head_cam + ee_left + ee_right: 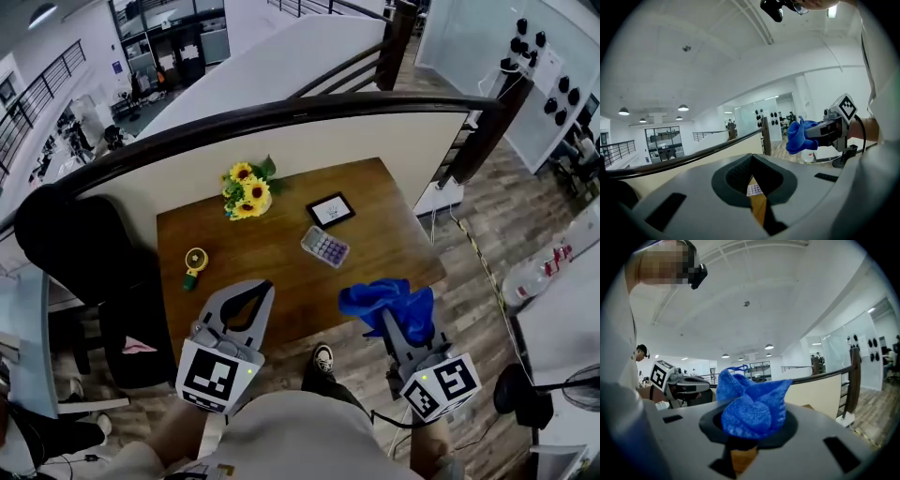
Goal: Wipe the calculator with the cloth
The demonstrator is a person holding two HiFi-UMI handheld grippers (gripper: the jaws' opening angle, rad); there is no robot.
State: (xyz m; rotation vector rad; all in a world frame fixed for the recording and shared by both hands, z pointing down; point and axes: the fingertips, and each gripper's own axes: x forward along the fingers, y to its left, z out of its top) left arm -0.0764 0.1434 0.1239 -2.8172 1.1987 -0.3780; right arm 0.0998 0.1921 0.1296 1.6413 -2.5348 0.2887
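The calculator (325, 247), pale with purple keys, lies near the middle of the brown table (272, 248). My right gripper (386, 317) hangs over the table's near right edge, shut on a bunched blue cloth (389, 299) that covers its tips. In the right gripper view the cloth (751, 409) fills the jaws. My left gripper (264, 286) hovers at the near left edge with its jaws together and nothing held. Through their slit in the left gripper view a sliver of the calculator (753, 189) shows. The cloth (798, 136) also appears there.
On the table stand a bunch of sunflowers (247, 190), a small dark-framed tablet (330, 209) and a little yellow fan (195, 262). A black chair (70, 244) stands left of the table. A partition with a dark rail (281, 111) backs it. My shoe (322, 357) is below.
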